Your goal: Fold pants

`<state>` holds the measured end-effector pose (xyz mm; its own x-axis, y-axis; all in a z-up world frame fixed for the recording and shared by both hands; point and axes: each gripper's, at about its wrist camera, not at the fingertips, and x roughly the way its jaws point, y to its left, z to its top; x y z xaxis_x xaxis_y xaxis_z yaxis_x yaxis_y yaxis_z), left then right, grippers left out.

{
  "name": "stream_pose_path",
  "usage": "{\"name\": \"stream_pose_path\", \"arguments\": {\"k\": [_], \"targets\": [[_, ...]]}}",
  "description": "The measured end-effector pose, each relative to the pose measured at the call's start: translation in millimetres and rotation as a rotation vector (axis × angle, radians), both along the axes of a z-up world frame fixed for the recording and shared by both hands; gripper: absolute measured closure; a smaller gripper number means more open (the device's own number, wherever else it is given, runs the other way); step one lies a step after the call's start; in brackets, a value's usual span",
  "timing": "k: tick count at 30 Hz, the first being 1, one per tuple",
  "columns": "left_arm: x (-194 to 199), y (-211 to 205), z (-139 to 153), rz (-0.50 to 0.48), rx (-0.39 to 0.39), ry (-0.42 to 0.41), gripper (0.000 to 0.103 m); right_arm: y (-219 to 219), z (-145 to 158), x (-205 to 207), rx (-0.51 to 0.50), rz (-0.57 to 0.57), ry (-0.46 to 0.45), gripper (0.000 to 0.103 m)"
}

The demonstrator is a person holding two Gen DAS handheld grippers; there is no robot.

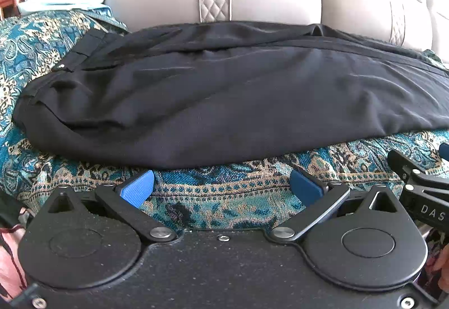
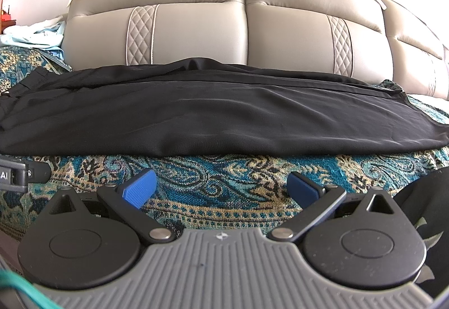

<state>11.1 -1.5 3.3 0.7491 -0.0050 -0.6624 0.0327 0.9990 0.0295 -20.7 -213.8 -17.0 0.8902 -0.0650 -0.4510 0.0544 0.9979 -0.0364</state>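
Observation:
Black pants (image 1: 224, 90) lie lengthwise across a teal paisley cover (image 1: 224, 191) on a sofa seat, one leg folded over the other, waistband with a metal button at the left. They also show in the right wrist view (image 2: 213, 118), hems at the right. My left gripper (image 1: 221, 186) is open and empty, just in front of the pants' near edge. My right gripper (image 2: 220, 186) is open and empty, also just short of the near edge. Part of the right gripper (image 1: 421, 185) shows at the right of the left wrist view.
A grey leather sofa backrest (image 2: 244, 28) with quilted strips rises right behind the pants. Light blue cloth (image 2: 33, 33) is piled at the far left. The paisley cover (image 2: 224, 185) spreads over the seat in front of the pants.

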Motion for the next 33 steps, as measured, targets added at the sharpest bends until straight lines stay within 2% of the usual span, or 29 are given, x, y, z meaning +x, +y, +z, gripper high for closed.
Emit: {"name": "stream_pose_path", "arguments": {"k": [3,7,9,11,14,16,20,23,26,29,33], "targets": [[12.3,1.2,3.0,-0.020,0.002,0.056,0.000,-0.8,4.2,0.2,0.001,0.003,0.015,0.000],[26.1,11.7,14.6,-0.080,-0.002,0.203,0.000,6.1,13.8,7.2,-0.052,0.008,0.037,0.000],[29.4,19.1,25.8,-0.083,0.027,0.207,0.000,10.8,18.6,7.6,-0.094,0.019,0.026,0.000],[35.2,33.1,43.8,-0.083,0.020,0.185,0.000,14.1,24.9,9.3,-0.127,0.039,-0.001,0.000],[58.3,49.4,71.1,-0.055,0.071,0.135,0.000,12.2,38.6,25.0,-0.112,0.060,-0.014,0.000],[83.9,59.1,90.7,-0.010,0.102,0.098,0.000,7.7,47.7,41.3,-0.079,0.065,-0.010,0.000],[141.3,89.1,117.9,0.117,0.028,0.050,0.000,-2.2,66.1,81.0,-0.004,0.115,-0.001,0.000],[192.3,116.3,124.6,0.231,-0.063,0.028,0.000,-2.4,78.1,119.0,0.019,0.171,0.022,0.000],[249.3,135.8,118.7,0.315,-0.115,0.053,0.000,-0.7,84.7,154.4,0.029,0.198,0.051,0.000],[299.4,145.2,113.5,0.412,-0.087,0.061,0.000,1.7,86.8,184.0,0.016,0.212,0.065,0.000],[360.0,161.3,91.1,0.518,-0.080,0.066,0.000,4.9,81.6,200.8,0.009,0.207,0.068,0.000]]}}
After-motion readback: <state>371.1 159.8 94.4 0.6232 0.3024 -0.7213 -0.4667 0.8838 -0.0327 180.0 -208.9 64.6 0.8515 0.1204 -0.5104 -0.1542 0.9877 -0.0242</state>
